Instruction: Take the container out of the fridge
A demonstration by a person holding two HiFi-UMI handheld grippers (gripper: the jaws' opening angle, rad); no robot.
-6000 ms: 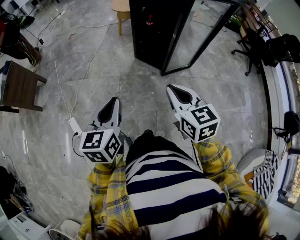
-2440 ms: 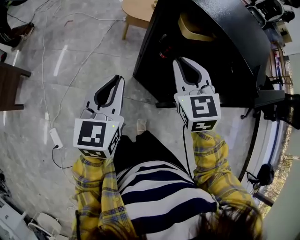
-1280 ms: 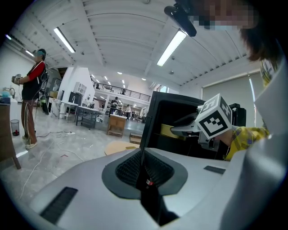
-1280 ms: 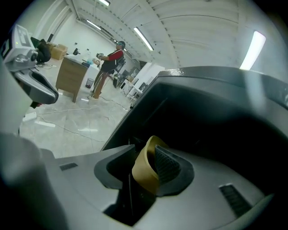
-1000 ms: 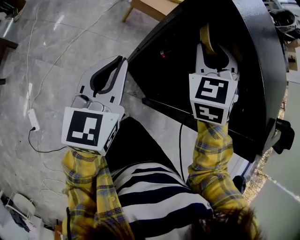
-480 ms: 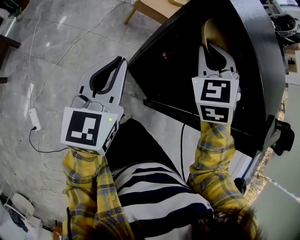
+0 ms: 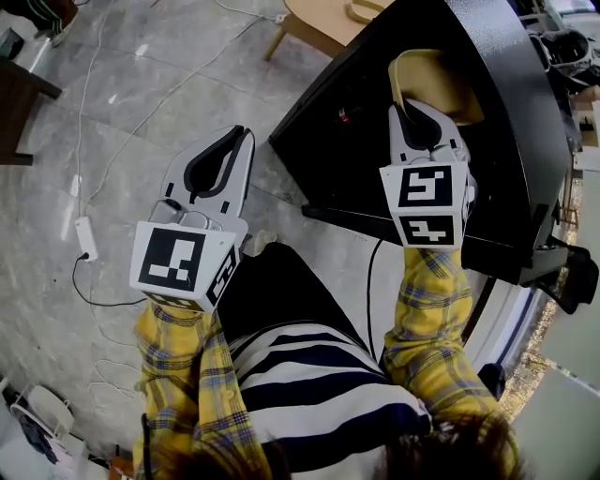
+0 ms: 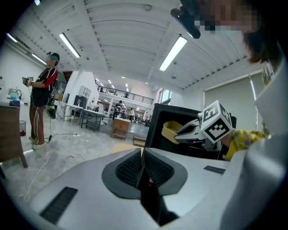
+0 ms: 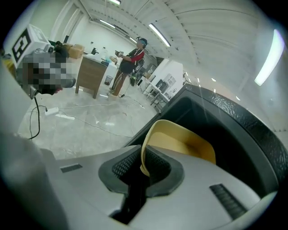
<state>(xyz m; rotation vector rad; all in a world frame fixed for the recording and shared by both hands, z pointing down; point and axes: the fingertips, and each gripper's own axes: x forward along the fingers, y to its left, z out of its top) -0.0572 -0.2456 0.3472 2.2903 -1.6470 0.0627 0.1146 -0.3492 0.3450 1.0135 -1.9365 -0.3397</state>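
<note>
A pale yellow container [image 7: 441,80] sits in the open black fridge [image 7: 511,131], tilted, its hollow facing me. My right gripper [image 7: 413,109] reaches into the fridge and its jaws are closing on the container's near rim. In the right gripper view that thin rim [image 9: 145,152] stands between the ribbed pads [image 9: 158,164], which press on it. My left gripper [image 7: 240,136] hovers over the floor left of the fridge, shut with nothing held; its pads [image 8: 130,167] meet. The left gripper view also shows the container [image 8: 170,130] and the right gripper [image 8: 181,132].
A light wooden stool [image 7: 328,19] stands beyond the fridge's left corner. A white cable and power strip [image 7: 84,239] lie on the grey tiled floor. A dark table [image 7: 14,98] is at far left. A person [image 8: 42,103] stands far off.
The right gripper's jaws have closed from wide open onto the container's rim inside the fridge. The container now shows more fully and tilted. The left gripper has stayed shut beside the fridge.
</note>
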